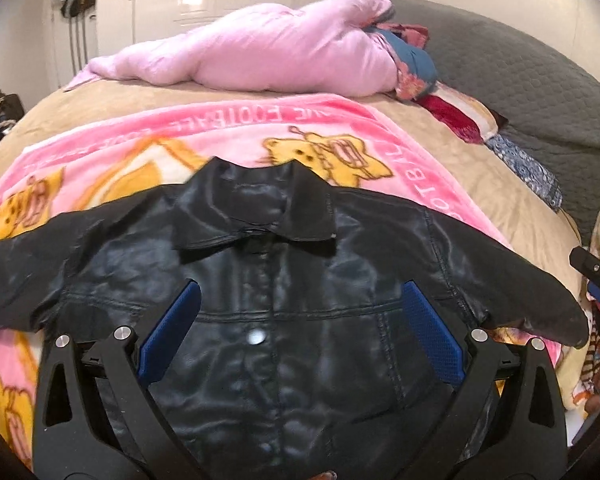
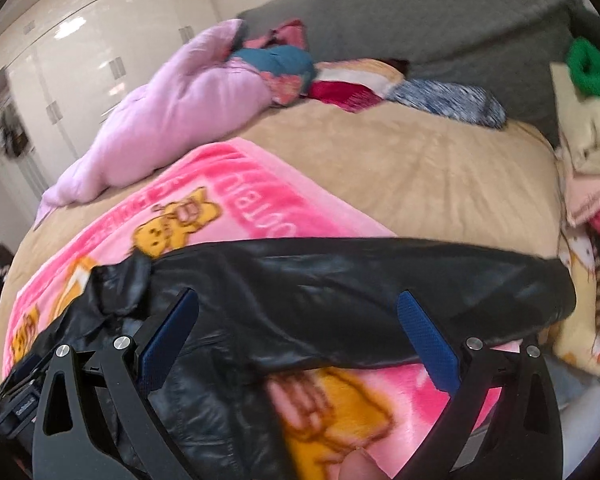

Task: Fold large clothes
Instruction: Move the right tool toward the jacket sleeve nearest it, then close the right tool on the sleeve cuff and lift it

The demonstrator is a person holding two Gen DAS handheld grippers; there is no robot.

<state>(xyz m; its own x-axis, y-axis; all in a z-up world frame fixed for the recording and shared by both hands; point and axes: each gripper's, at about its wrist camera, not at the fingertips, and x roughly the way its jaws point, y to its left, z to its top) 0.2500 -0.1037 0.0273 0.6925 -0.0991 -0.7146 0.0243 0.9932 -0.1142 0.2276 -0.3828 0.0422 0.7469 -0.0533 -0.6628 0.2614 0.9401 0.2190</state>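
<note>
Left wrist view first: my left gripper (image 1: 296, 320) hangs over the chest of the black jacket (image 1: 284, 280), jaws spread wide and pinching nothing. That jacket lies front-up on the pink cartoon blanket (image 1: 112, 168), collar (image 1: 256, 216) away from me, both sleeves thrown out to the sides. Beyond it on the bed (image 1: 480, 184) sits a lilac bundle (image 1: 260, 56). At the far right edge of this view I can just see my other tool near the sleeve end.

Right wrist view: my right gripper (image 2: 298, 332) is spread too, holding nothing — it looks down on the right sleeve (image 2: 380, 280), which runs across the frame towards a stack of folded things (image 2: 588, 140) at the bed's edge.

I judge the folding not yet begun — the jacket is laid out flat and this is the approach to the first fold. Next I would close on that sleeve near its cuff and carry it across the chest; the slick material may slip, so a firm bite is needed.
</note>
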